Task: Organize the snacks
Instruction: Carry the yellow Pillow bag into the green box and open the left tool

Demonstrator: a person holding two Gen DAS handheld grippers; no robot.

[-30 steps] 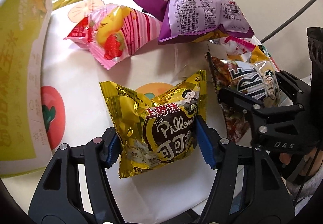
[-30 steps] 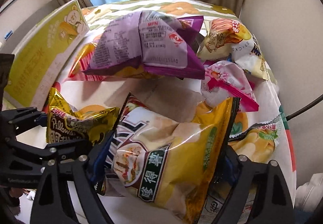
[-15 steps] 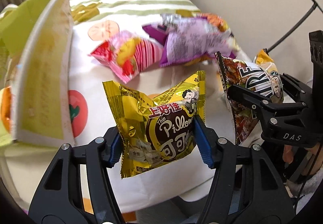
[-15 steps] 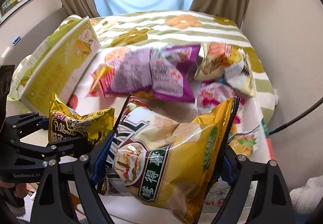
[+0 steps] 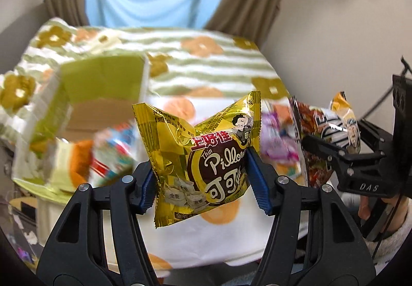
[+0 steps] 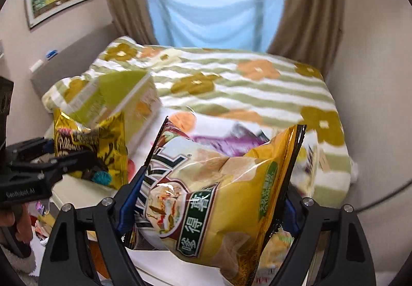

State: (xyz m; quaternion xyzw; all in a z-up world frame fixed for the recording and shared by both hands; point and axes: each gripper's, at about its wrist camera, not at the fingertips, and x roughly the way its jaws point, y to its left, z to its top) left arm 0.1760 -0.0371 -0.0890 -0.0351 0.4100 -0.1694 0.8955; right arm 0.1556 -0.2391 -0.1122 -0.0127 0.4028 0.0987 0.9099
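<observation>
My left gripper [image 5: 203, 179] is shut on a gold "Pillows" snack pack [image 5: 206, 146], held upright in the air with its blue pads [image 5: 148, 185] pressing both sides. In the right wrist view my right gripper [image 6: 209, 208] is shut on a large yellow potato chip bag [image 6: 219, 183], also lifted. The chip bag [image 5: 322, 131] and the right gripper show at the right of the left wrist view. At the left of the right wrist view are the gold pack [image 6: 97, 141] and the left gripper [image 6: 51, 165]. Below both lies the white fruit-print cloth [image 5: 219, 211].
An open yellow-green cardboard box [image 5: 103, 85] stands at the left, with blurred snack packs [image 5: 110, 149] in or beside it. A purple bag [image 6: 226, 141] and other packs lie behind the chip bag. A striped floral blanket [image 6: 231, 85], curtains and a wall cable [image 6: 386, 198] lie beyond.
Both grippers have risen well above the cloth with their packs still held. The loose snacks now sit lower and smaller in view, and the box's open top has come into sight.
</observation>
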